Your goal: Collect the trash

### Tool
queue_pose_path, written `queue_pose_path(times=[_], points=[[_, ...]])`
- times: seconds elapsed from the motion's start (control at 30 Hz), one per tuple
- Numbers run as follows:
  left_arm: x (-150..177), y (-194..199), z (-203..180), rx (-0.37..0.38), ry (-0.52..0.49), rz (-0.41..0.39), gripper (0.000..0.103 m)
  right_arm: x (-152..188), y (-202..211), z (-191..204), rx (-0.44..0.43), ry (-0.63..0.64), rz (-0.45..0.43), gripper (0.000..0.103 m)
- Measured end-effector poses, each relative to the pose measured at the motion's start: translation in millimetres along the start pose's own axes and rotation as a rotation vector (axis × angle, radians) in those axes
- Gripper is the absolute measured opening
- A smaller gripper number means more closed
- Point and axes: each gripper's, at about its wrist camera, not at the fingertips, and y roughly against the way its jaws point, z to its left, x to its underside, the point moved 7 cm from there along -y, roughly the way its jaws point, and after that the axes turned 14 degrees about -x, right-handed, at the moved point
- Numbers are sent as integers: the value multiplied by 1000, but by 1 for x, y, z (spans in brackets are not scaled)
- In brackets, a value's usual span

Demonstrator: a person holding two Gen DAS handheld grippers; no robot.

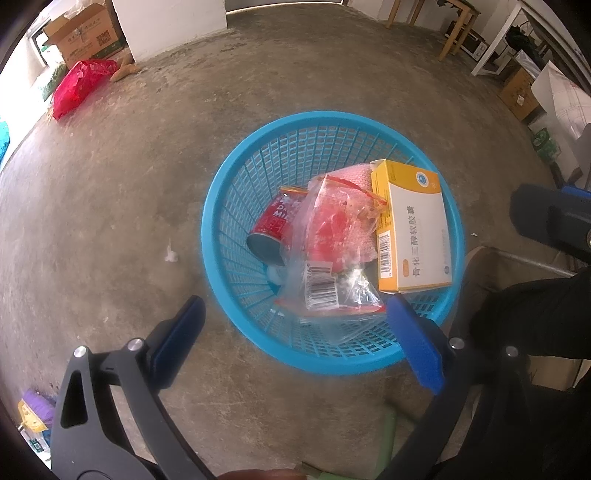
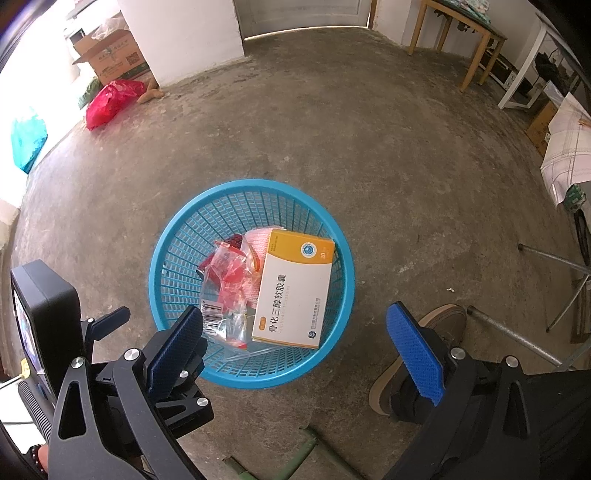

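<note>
A blue mesh basket [image 1: 236,192] [image 2: 177,236] stands on the concrete floor. In it lie a white and orange medicine box [image 1: 413,229] [image 2: 295,291], a red can [image 1: 275,225], a clear zip bag with red contents [image 1: 332,236] [image 2: 227,284] and a pink mesh piece [image 1: 354,173]. My left gripper [image 1: 295,325] is open and empty, above the basket's near rim. My right gripper [image 2: 295,332] is open and empty, also above the near rim. The left gripper shows at the lower left of the right wrist view.
A small white scrap [image 1: 170,254] lies on the floor left of the basket. A red plastic bag [image 1: 79,86] [image 2: 110,101] and a cardboard box [image 1: 85,33] sit at the far left. Wooden tables [image 2: 461,40] stand at the back right. A shoe [image 2: 417,354] is near the basket.
</note>
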Motion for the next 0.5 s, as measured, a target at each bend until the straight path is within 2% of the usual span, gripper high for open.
queue_pose_path(times=[0.5], points=[[0,-1,2,-7,1,-4,95,-2,1,1,0,0,1,97]])
